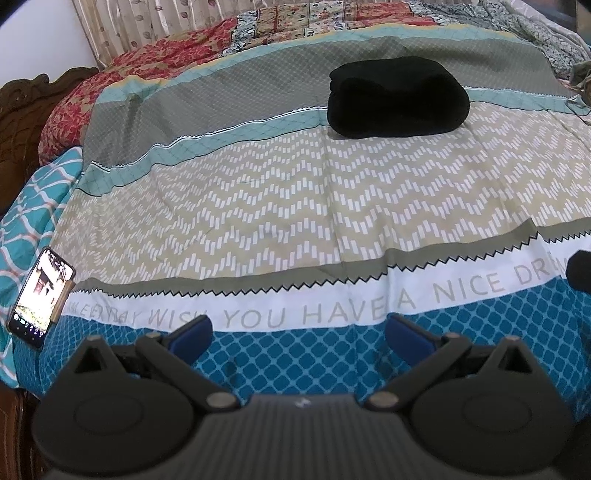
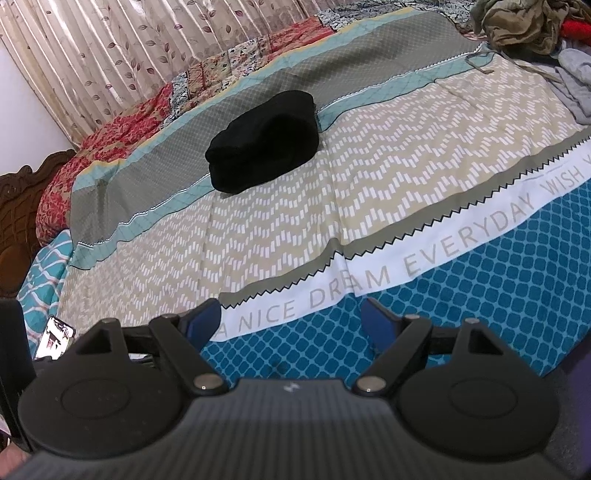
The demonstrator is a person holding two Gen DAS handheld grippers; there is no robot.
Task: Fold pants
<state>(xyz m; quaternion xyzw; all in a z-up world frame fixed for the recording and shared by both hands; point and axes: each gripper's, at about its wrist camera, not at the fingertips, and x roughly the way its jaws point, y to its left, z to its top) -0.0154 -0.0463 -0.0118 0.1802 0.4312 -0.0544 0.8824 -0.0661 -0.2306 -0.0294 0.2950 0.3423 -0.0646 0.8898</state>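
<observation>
Both claws, left gripper [image 1: 297,334] and right gripper [image 2: 290,319], gape empty above the bedsheet [image 1: 258,206] (folded black pants [image 1: 397,98] lie well beyond).

Left gripper [image 1: 298,334] and right gripper [image 2: 291,319] alike, matte black ribbed housing, two round black discs, angled link arms with silver pivot pins, blue pads [image 1: 192,334] on the fingertips, small pale logo at centre

Phone [image 2: 55,338] half hidden behind gripper body; clothes heap [image 2: 524,26] cut by picture's edge.
</observation>
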